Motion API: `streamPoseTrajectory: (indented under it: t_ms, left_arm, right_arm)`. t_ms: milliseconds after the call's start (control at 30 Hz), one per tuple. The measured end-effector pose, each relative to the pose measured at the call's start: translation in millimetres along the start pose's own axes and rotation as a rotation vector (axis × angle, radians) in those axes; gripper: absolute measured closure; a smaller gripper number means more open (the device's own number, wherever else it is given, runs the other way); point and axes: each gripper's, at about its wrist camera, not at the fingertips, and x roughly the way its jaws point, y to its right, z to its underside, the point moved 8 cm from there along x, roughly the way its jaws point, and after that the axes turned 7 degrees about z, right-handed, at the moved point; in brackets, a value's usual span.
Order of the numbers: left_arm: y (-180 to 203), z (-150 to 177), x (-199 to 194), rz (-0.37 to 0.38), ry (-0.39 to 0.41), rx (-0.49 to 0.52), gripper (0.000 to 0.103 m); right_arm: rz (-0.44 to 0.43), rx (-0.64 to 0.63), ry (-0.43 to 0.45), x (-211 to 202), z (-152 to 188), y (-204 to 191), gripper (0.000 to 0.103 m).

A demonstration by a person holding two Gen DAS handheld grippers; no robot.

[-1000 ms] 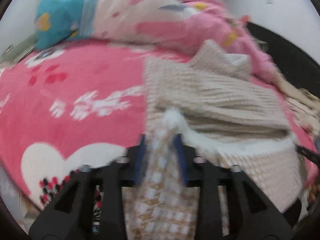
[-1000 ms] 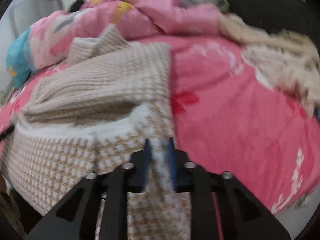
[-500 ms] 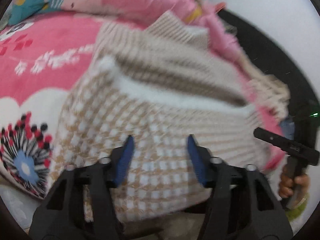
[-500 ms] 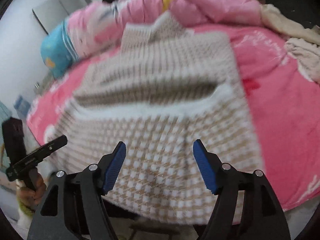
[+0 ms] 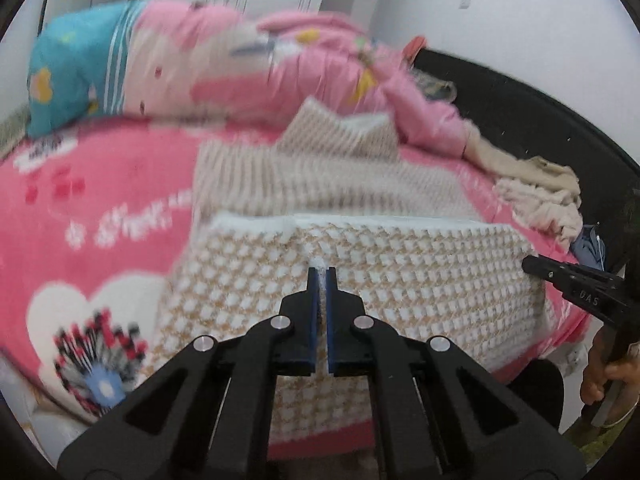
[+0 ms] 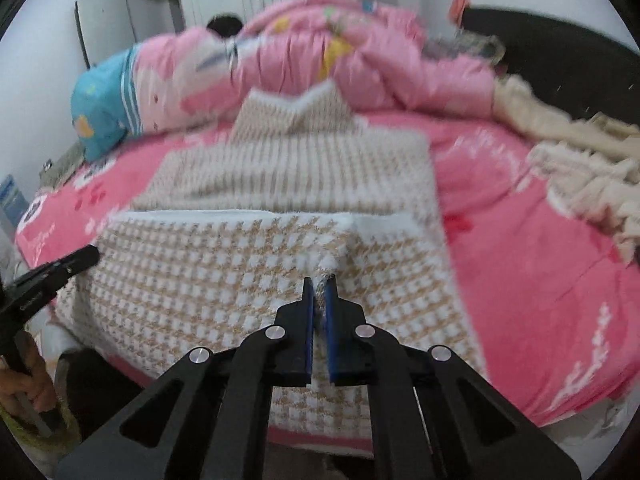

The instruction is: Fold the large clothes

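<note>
1. A beige-and-white houndstooth sweater (image 5: 400,264) is spread on a pink blanket (image 5: 100,200) covering the bed; in the left wrist view it fills the centre and reaches toward 3 o'clock.
2. The sweater's lower half is seen folded up over its ribbed upper part, the white hem band (image 6: 240,216) running straight across the garment at mid-height.
3. The ribbed collar (image 6: 296,112) is pointed toward 12 o'clock, touching a heaped pink quilt (image 6: 360,52).
4. The left gripper (image 5: 320,276) is seen with its blue-padded jaws drawn almost together; a small tuft of the houndstooth fabric is pinched between the tips.
5. The right gripper (image 6: 319,286) is likewise nearly closed, with a raised fold of the same fabric caught between its tips.
6. In the left wrist view the right gripper's black body is found at 3 o'clock, beside the sweater's edge, with the person's hand (image 5: 600,376) beneath it.
7. A blue pillow (image 5: 72,76) is placed at 10 o'clock against the quilt.
8. A cream-coloured garment (image 6: 580,160) is crumpled at 2 o'clock in the right wrist view, well apart from the sweater.
</note>
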Motion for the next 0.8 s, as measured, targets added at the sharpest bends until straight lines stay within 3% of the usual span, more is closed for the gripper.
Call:
streamPoseTrajectory:
  t_ms: [133, 267, 367, 433, 500, 600, 667, 700, 800]
  left_arm:
    - [-15.2, 7.4, 41.3, -0.044, -0.07, 0.012, 0.1]
    - [-37.4, 41.7, 83.7, -0.058, -0.156, -0.03, 0.096]
    - [-36.7, 40.6, 78.9, -0.05, -0.133, -0.025, 0.096]
    - [-39.0, 41.1, 78.3, -0.03, -0.136, -0.043, 0.096]
    - [-42.1, 40.9, 77.7, -0.004, -0.134, -0.064, 0.096]
    - [-43.6, 41.4, 75.2, 0.036, -0.125, -0.088, 0.095]
    - [-45.0, 41.6, 72.7, 0.064, -0.124, -0.109, 0.095]
    - [-46.7, 39.8, 67.4, 0.089, -0.122, -0.131, 0.094]
    - [-52.1, 26.4, 44.9, 0.148, -0.061, -0.168, 0.088]
  right_arm:
    - [0.021, 0.006, -0.027, 37.4, 1.4, -4.2, 0.098]
    - [0.006, -0.001, -0.147, 96.0, 33.2, -3.6, 0.097]
    - [-0.003, 0.021, -0.138, 82.3, 29.4, 1.7, 0.086]
    - [0.014, 0.045, -0.093, 59.5, 18.3, 10.2, 0.067]
    - [-0.021, 0.048, -0.024, 37.1, 6.0, 6.6, 0.061]
    - [-0.106, -0.034, 0.004, 30.8, 1.3, -24.5, 0.058]
    - [-0.129, -0.103, -0.053, 53.8, 14.1, -44.8, 0.058]
    - [-0.135, -0.124, -0.134, 76.1, 28.1, -52.2, 0.058]
    - [-0.202, -0.047, -0.175, 93.4, 34.6, -47.5, 0.056]
